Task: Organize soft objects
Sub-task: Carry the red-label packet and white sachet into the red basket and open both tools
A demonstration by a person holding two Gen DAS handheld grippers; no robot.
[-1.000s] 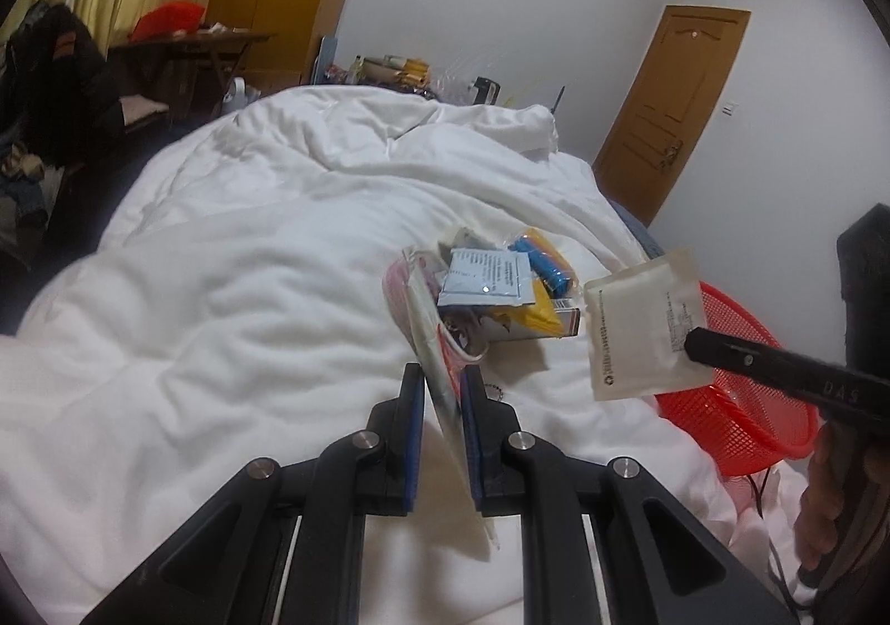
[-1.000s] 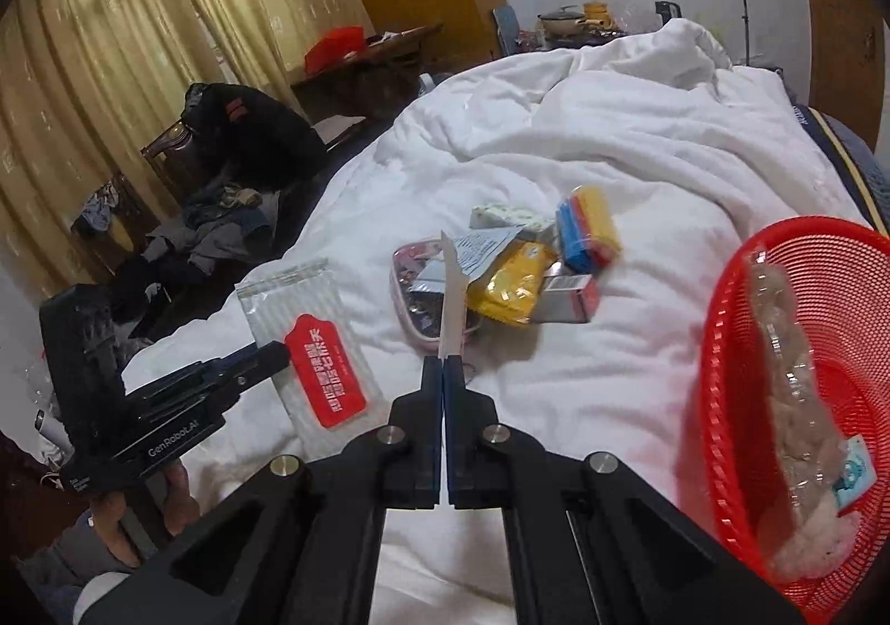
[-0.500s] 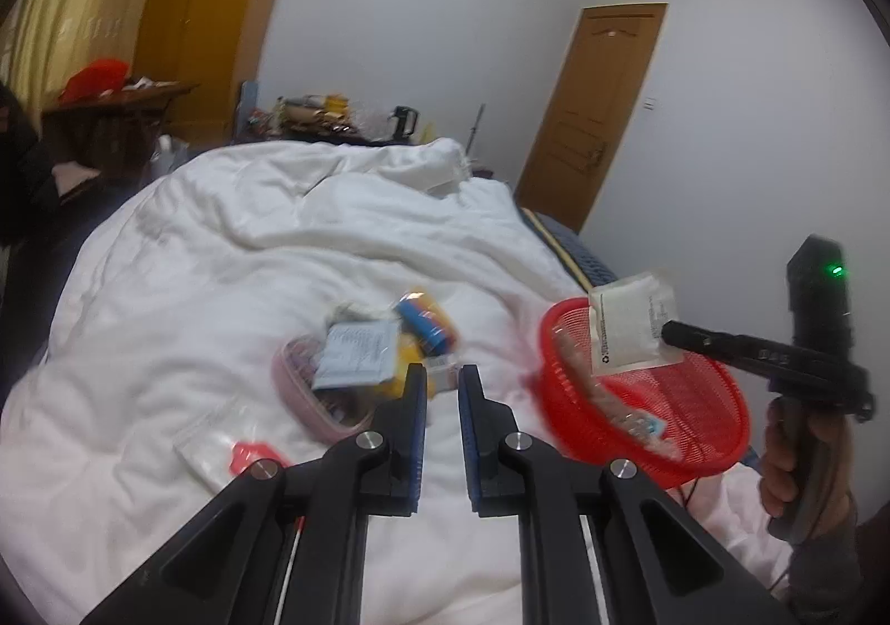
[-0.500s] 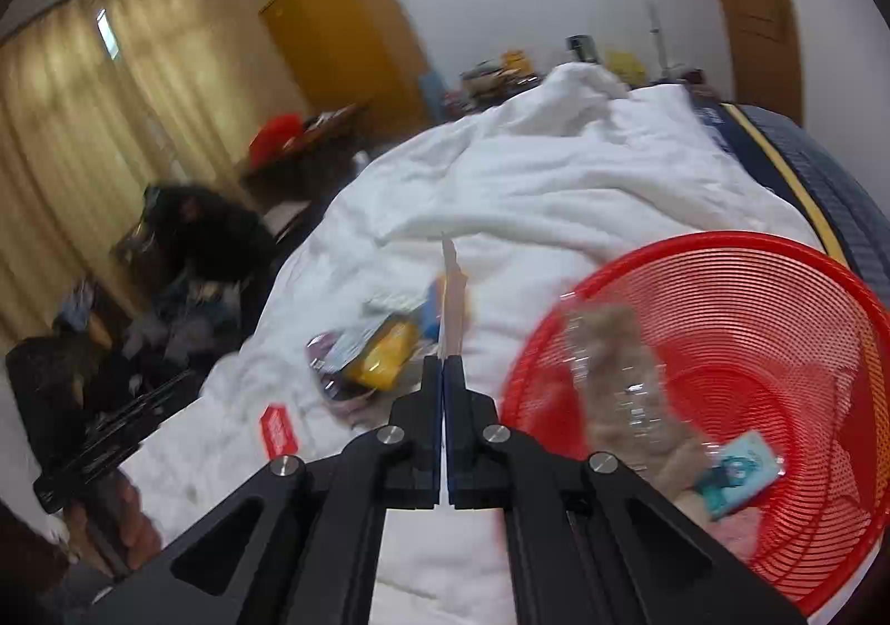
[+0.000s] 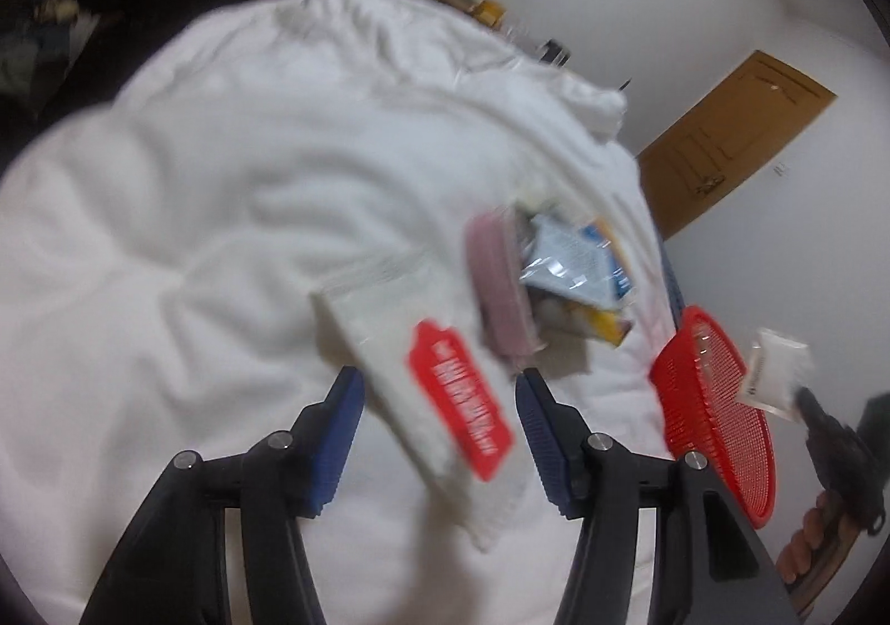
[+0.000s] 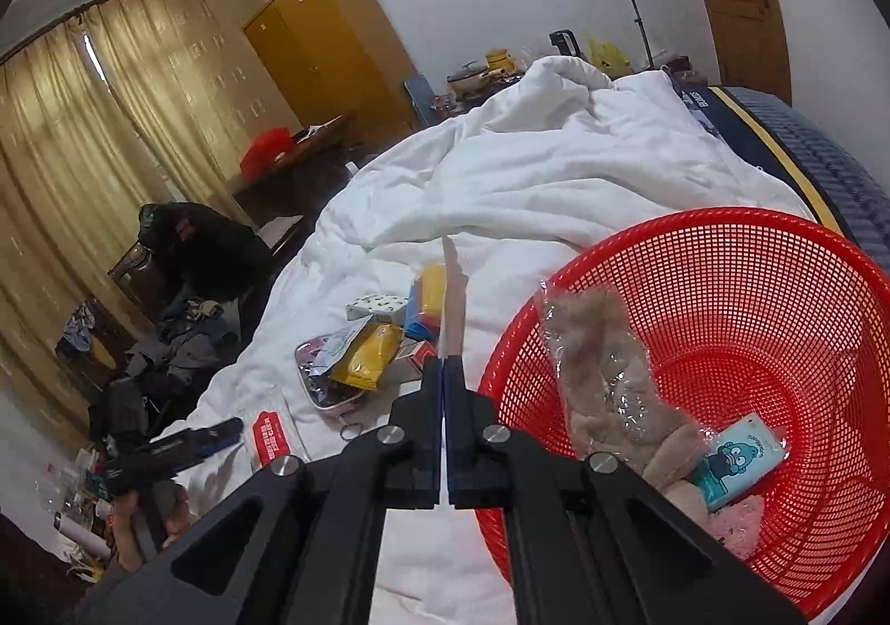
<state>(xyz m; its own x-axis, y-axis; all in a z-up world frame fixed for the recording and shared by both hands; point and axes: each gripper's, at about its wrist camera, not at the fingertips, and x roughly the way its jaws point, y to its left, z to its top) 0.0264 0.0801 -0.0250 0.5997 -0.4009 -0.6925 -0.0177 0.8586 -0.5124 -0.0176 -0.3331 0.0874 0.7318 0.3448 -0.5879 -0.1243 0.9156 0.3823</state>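
My left gripper (image 5: 439, 383) is open just above a clear packet with a red label (image 5: 439, 391) lying on the white duvet; the packet also shows in the right wrist view (image 6: 270, 436). My right gripper (image 6: 444, 361) is shut on a thin white sachet (image 6: 451, 302), seen edge-on, held beside the red mesh basket (image 6: 695, 247); the left wrist view shows that sachet (image 5: 776, 375) over the basket (image 5: 712, 413). The basket holds a bagged plush toy (image 6: 606, 375) and a teal packet (image 6: 742, 458). A pile of small packets (image 6: 370, 347) lies on the duvet.
The white duvet (image 6: 556, 169) covers the bed. A pink pouch (image 5: 500, 291) lies in the pile. A dark chair with clothes (image 6: 194, 247), a desk (image 6: 300, 147) and a yellow wardrobe (image 6: 328, 41) stand beyond the bed. A wooden door (image 5: 728, 124) is at the right.
My left gripper let go of the red-label packet, opened wide and swung down over it on the duvet. My right gripper carried the sachet from the pile to the basket.
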